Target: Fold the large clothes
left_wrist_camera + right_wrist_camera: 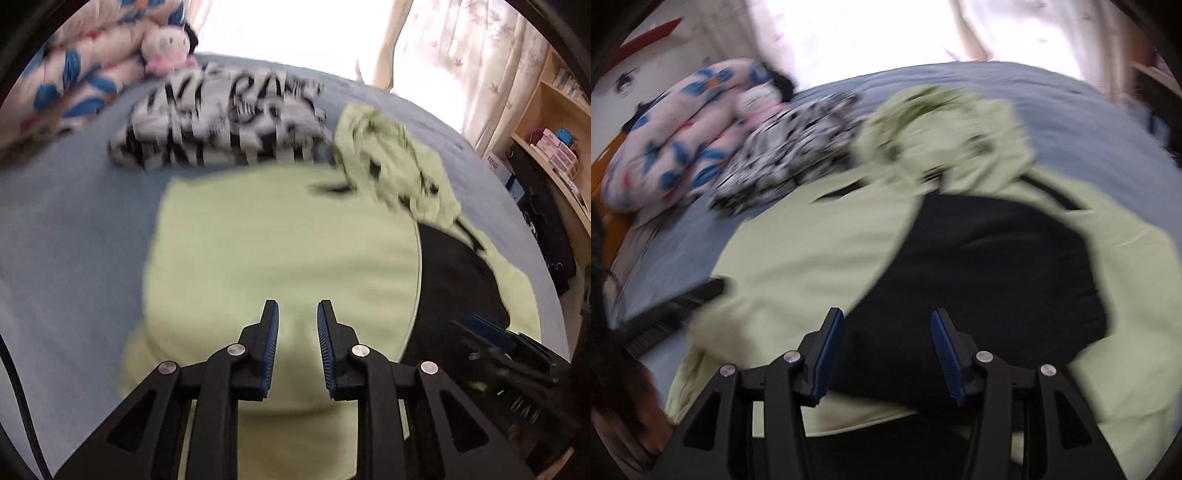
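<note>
Garment: a pale green jacket (280,236) with black lining (990,258) lies spread across the middle of the blue bed (66,206), hood bunched at its far end.
Progress: one front panel appears laid over; most folding seems left.
Done pile: a folded black-and-white garment (221,122) sits upper left.
Left gripper (297,328): fingers slightly apart, pinching nothing.
Right gripper (886,343): fingers spread, empty.
View difference: the right wrist view shows the open lining fully; the left wrist view shows a shelf (554,122) at right.
</note>
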Motion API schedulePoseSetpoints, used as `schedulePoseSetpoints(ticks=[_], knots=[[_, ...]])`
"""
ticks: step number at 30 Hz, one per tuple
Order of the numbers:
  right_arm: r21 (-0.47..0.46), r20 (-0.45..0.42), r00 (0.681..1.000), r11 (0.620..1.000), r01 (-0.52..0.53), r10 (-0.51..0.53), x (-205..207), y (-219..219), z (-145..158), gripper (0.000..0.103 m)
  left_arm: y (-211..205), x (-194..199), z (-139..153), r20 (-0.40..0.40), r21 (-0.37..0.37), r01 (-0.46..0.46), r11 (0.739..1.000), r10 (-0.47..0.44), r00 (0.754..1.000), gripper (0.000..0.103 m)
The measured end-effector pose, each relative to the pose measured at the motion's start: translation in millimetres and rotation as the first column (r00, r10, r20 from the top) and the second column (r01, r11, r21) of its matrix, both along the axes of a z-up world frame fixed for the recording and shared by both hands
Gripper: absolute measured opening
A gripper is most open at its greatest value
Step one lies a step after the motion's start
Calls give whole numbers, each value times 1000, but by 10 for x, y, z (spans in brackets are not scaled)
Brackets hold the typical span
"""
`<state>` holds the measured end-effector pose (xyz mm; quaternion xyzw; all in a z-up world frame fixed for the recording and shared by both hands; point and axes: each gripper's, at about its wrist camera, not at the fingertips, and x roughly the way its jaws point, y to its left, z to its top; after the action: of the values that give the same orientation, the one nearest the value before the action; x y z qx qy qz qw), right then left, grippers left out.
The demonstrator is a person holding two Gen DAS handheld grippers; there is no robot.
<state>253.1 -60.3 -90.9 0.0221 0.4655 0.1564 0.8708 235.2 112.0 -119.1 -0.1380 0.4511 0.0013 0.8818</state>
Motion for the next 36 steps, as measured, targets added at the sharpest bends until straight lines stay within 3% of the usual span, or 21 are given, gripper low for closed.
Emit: schedulePoseSetpoints(ticks=[2,4,8,11,12,16,25,28,30,31,36], knots=[[-81,-16,1000,997,-14,13,9,50,-158,50,26,-10,-239,-54,17,-28,999,29,998,20],[-159,-14,1000,987,16,-18,50,-58,-234,48,142,-23,-313,-49,13,-35,999,35,998,17],[-182,2,976,960,213,-216,177,-877,-254,47,419,-15,-306,-30,77,-68,995,70,997,15],[-94,-34,972,969,228,-232,190,-1309,-220,9,674,38,-331,-36,100,-99,990,103,994,15],[-88,-37,972,970,227,-230,191,-1349,-209,4,758,32,-333,-38,89,-105,991,109,993,15],[-102,-24,974,970,221,-225,137,-1327,-185,5,807,0,-318,-32,75,-110,991,113,993,15],[-81,-9,973,970,228,-230,38,-1223,-88,26,735,-32,-243,-48,117,-95,989,101,994,19],[-72,-5,969,966,247,-248,-10,-1246,-32,34,705,-74,-202,-47,130,-87,988,94,994,28],[-60,-3,968,966,250,-251,-52,-1256,6,35,674,-120,-163,-46,152,-87,984,95,994,48],[-59,-1,968,966,251,-252,-72,-1260,22,35,655,-155,-136,-45,170,-91,981,99,994,53],[-34,-5,966,966,258,-258,-218,-1283,100,35,613,-343,-12,-43,186,-80,979,89,995,55]])
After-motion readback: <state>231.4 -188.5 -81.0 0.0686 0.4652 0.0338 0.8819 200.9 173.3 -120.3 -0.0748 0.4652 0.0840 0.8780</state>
